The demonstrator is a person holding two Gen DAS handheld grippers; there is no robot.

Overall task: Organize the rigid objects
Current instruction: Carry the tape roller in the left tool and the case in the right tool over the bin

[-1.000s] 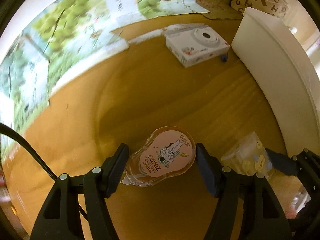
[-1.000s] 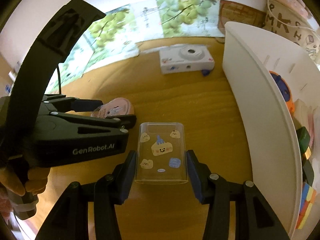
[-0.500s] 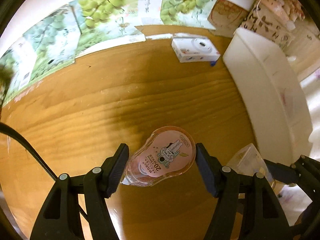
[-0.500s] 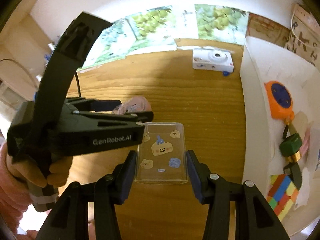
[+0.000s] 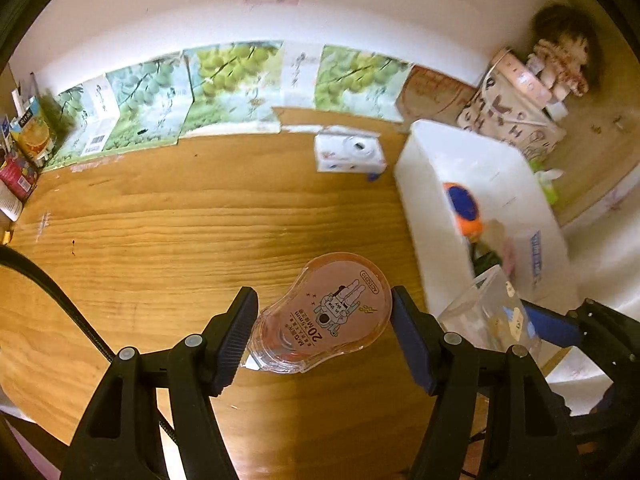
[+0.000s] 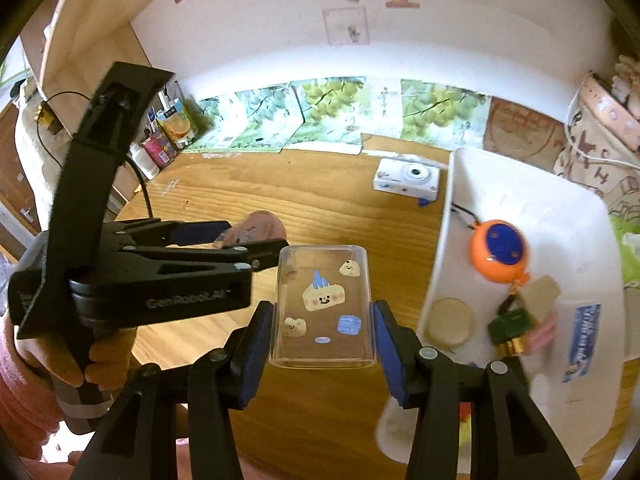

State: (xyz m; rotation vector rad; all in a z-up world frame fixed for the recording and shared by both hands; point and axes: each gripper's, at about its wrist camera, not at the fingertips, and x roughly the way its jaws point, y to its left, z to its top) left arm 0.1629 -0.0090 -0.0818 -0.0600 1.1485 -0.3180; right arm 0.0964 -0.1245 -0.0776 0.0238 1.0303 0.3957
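Left gripper [image 5: 322,322] clamped on a pink correction tape dispenser [image 5: 326,314], both pads pressed to its sides, raised above the wooden table [image 5: 168,240]. Right gripper [image 6: 323,330] likewise closed on a clear phone case [image 6: 323,304] with cartoon cheese stickers, carried flat between blue-lined fingers [image 6: 386,344], also off the table. Seen from the right wrist, left gripper just to the left, near, its finger tip almost meeting the case's far left corner; contact impossible to judge. Farther right, white bin [image 6: 440,280] standing on the table, holding an orange-and-blue round gadget [image 6: 500,250], a pale round disc [image 6: 450,322], a dark green block with a gold base [image 6: 512,328] and other small items too blurred to name. Far across the table, small white camera [image 6: 408,178] lying near the bin's far left corner. Beyond it, grape-printed cardboard panels [image 5: 224,84] propped along the white wall; cartons and bottles [image 6: 168,136] at far left.
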